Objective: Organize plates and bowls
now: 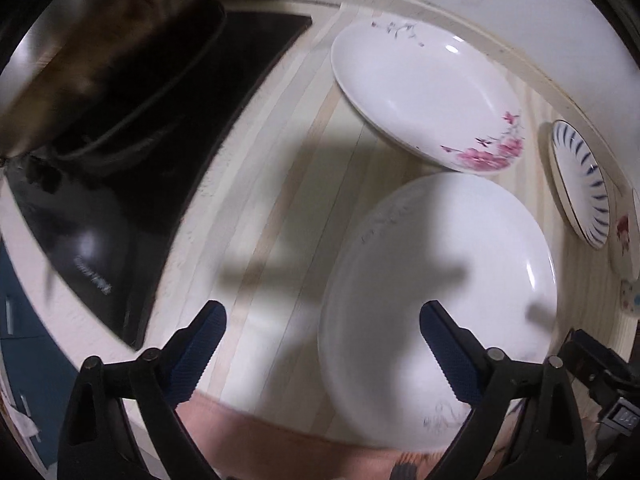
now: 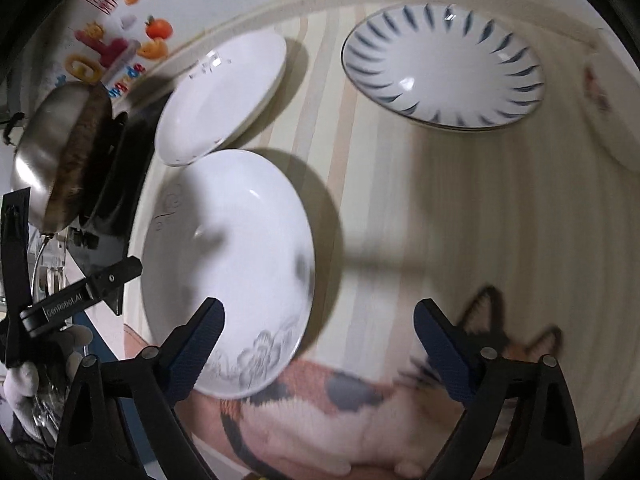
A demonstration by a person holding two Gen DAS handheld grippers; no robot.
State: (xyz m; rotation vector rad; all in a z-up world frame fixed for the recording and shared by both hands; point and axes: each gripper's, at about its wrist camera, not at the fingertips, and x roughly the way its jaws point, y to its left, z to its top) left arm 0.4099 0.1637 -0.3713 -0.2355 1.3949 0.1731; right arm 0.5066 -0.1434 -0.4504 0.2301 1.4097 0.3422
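A large white plate with a grey pattern (image 1: 440,280) lies on the pale wooden counter (image 1: 288,184); it also shows in the right wrist view (image 2: 228,260). Behind it lies a white plate with pink flowers (image 1: 424,92), also in the right wrist view (image 2: 224,92). A blue-striped plate (image 1: 580,184) lies to the right, also in the right wrist view (image 2: 440,64). My left gripper (image 1: 322,322) is open and empty above the near plate's left edge. My right gripper (image 2: 318,320) is open and empty just right of that plate.
A black cooktop (image 1: 168,128) with a steel pan (image 1: 92,40) sits at the left. Another flowered dish (image 1: 626,236) lies at the far right edge. A cat-print cloth (image 2: 340,412) hangs at the counter's front edge. The wall (image 1: 520,8) runs behind the plates.
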